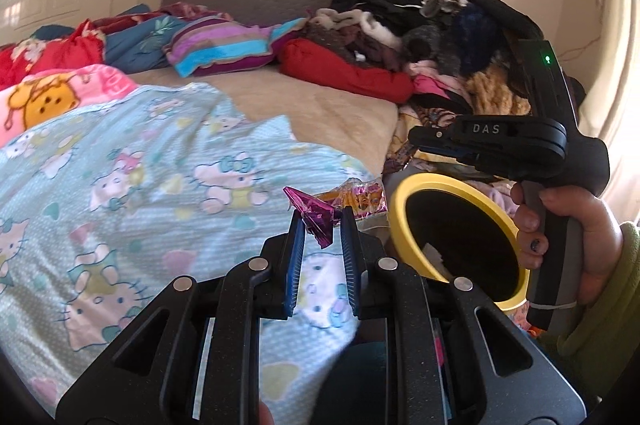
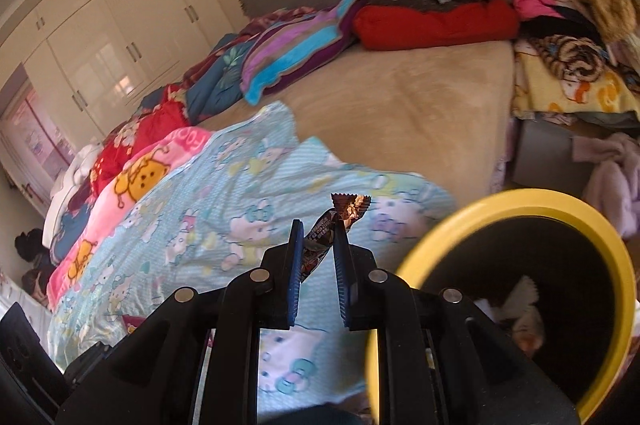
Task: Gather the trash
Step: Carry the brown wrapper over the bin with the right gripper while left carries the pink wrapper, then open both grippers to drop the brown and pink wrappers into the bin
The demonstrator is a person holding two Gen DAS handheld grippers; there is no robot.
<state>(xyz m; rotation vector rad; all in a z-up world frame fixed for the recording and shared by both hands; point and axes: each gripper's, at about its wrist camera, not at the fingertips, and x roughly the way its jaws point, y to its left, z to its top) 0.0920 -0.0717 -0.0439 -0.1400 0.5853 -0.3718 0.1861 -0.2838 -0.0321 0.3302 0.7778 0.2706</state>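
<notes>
Crinkly foil, both pieces: magenta wrapper (image 1: 316, 221) pinched in left gripper (image 1: 322, 225), brown snack wrapper (image 2: 336, 225) pinched in right gripper (image 2: 318, 231), both above the bedspread (image 1: 120, 165), yellow-rimmed bin (image 2: 520, 201) beside. Likely featherlight, slippery, crushable; grip mid-body.

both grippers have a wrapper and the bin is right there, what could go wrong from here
1. The left gripper pinches the magenta foil wrapper only at a crumpled tip, so it may slip out before it reaches the yellow-rimmed bin.
2. The right gripper holds the brown snack wrapper beside the bin's rim; released too early, it may land on the cartoon-cat blanket.
3. Another wrapper on the bed could be overlooked.
</notes>
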